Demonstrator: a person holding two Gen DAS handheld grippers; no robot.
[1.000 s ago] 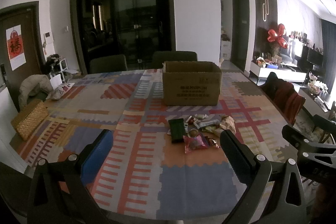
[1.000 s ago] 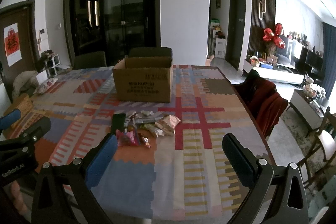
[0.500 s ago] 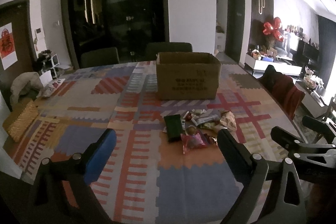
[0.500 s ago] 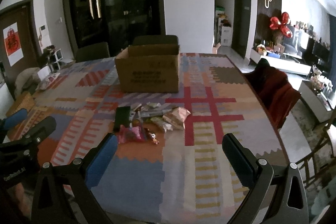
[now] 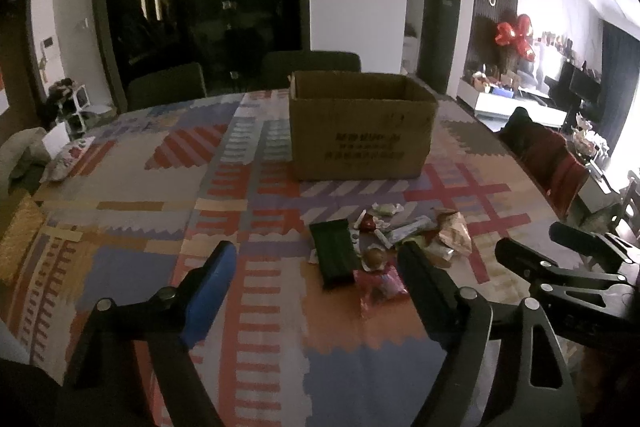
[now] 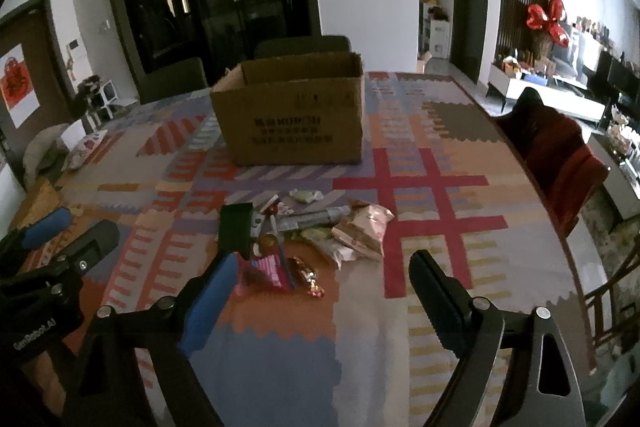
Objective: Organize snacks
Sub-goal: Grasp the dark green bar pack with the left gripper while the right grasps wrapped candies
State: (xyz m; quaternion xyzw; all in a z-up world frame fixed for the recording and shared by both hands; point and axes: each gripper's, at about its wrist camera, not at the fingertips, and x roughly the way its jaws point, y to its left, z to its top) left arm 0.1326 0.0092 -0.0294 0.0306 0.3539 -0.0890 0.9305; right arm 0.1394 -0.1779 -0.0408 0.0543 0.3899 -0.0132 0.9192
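A heap of snack packets [image 5: 400, 235] [image 6: 320, 227] lies on the patterned tablecloth [image 5: 260, 187], in front of an open cardboard box [image 5: 362, 125] [image 6: 294, 119]. It includes a dark green flat pack [image 5: 334, 253] [image 6: 235, 229], a pink packet [image 5: 378, 287] [image 6: 266, 271] and a pale crinkled bag [image 6: 366, 229]. My left gripper [image 5: 316, 263] hovers short of the heap, jaws closing with nothing between them. My right gripper [image 6: 324, 275] hangs over the near edge of the heap, jaws closing too, nothing gripped. Each gripper shows at the edge of the other's view.
Dark chairs [image 5: 312, 67] stand behind the table. A chair draped with red cloth [image 6: 560, 155] is at the right side. A woven basket [image 5: 20, 227] sits at the table's left edge, a small cushion [image 5: 66, 157] beyond it.
Both grippers have moved forward and down toward the snack heap, which now looks bigger and closer. Both pairs of jaws have narrowed a little.
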